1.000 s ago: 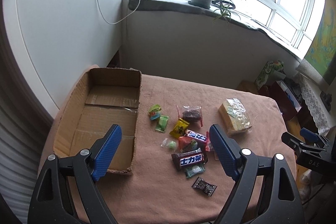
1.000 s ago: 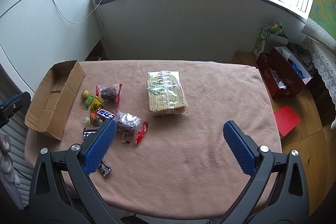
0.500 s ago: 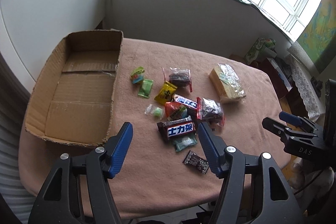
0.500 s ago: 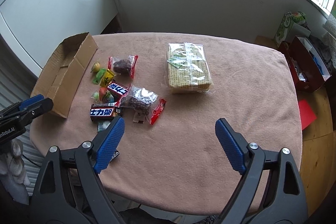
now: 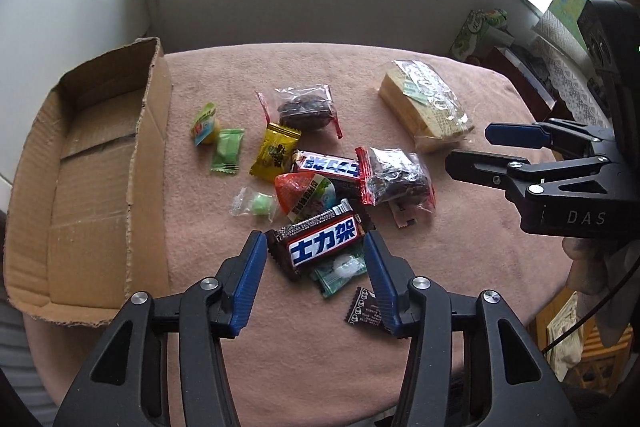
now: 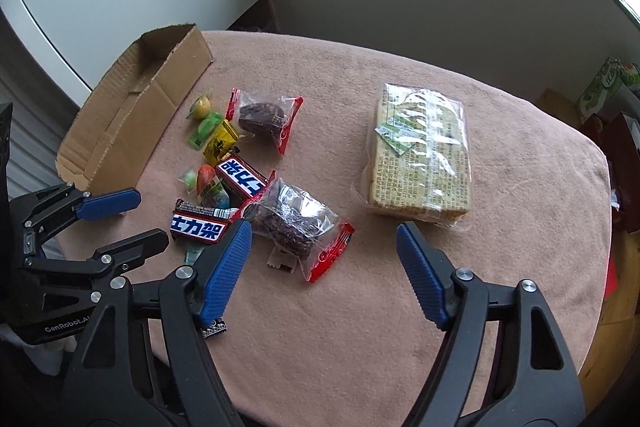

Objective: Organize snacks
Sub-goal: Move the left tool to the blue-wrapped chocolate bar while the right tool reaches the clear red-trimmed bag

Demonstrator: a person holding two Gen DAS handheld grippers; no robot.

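Observation:
Several wrapped snacks lie in a pile on the pink tablecloth (image 5: 208,75). My left gripper (image 5: 314,251) is open, its jaws on either side of a brown Snickers bar (image 5: 320,243), just above it. A second Snickers bar (image 5: 328,163), a yellow candy (image 5: 276,151), two clear bags of dark dates (image 5: 306,107) (image 5: 396,175) and green candies (image 5: 227,151) lie beyond. The empty cardboard box (image 5: 80,167) sits to the left. My right gripper (image 6: 324,239) is open above the cloth, near the date bag (image 6: 292,223) and the large cracker pack (image 6: 420,155).
A small dark packet (image 5: 366,311) lies at the table's front edge under my left gripper. The right gripper shows in the left wrist view (image 5: 480,147) by the cracker pack (image 5: 426,103). Boxes and bags (image 5: 484,31) stand on the floor to the right.
Both grippers have moved down and closer to the snack pile. The left jaws have narrowed and now straddle the front Snickers bar. The right jaws have also narrowed.

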